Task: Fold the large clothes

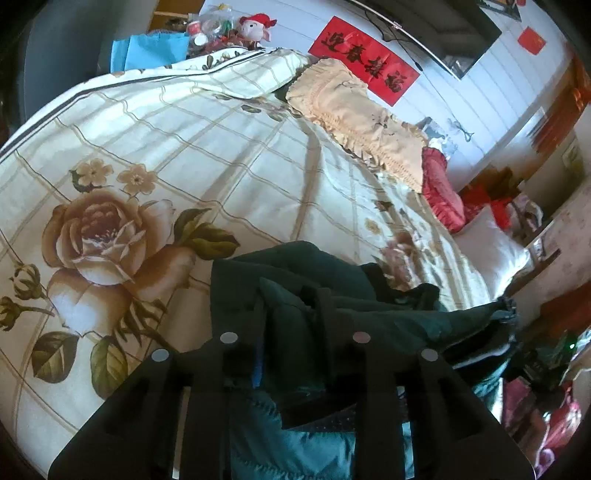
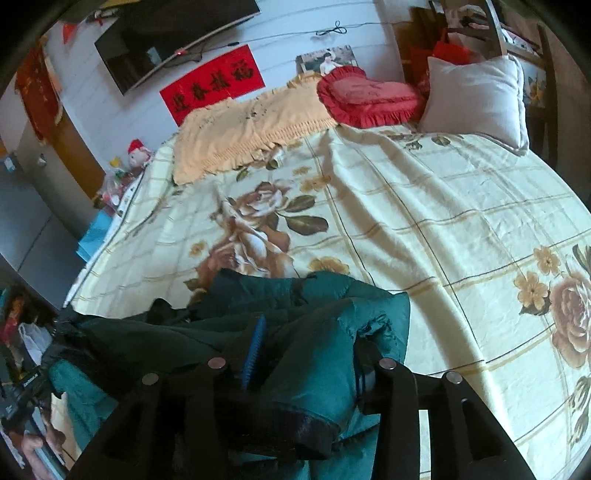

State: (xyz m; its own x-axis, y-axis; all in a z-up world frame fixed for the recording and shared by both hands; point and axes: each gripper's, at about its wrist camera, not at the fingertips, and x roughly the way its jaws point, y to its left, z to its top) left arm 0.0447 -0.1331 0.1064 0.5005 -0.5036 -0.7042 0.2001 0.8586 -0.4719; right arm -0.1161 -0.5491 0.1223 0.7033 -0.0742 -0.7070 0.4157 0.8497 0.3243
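Observation:
A dark green padded jacket [image 1: 288, 258] [image 2: 376, 306] lies bunched at the near edge of a bed covered by a cream checked sheet with brown roses [image 1: 184, 147] [image 2: 443, 221]. My left gripper [image 1: 291, 291] points down at the jacket, jaws slightly apart, a fold of the cloth standing between the fingers. A strip of its blue pad shows free beside the fold. My right gripper [image 2: 312, 332] has wider jaws. A teal hump of jacket lies between them, and the ribbed face of its blue pad [image 2: 255, 347] is bare.
A peach frilled cover [image 1: 354, 110] [image 2: 236, 136], a red heart cushion [image 2: 369, 96] [image 1: 439, 184] and a white pillow [image 2: 476, 96] [image 1: 495, 251] lie at the head of the bed. A plush toy [image 1: 255, 27] and clutter stand at the far side. Bags [image 1: 546, 406] crowd the floor.

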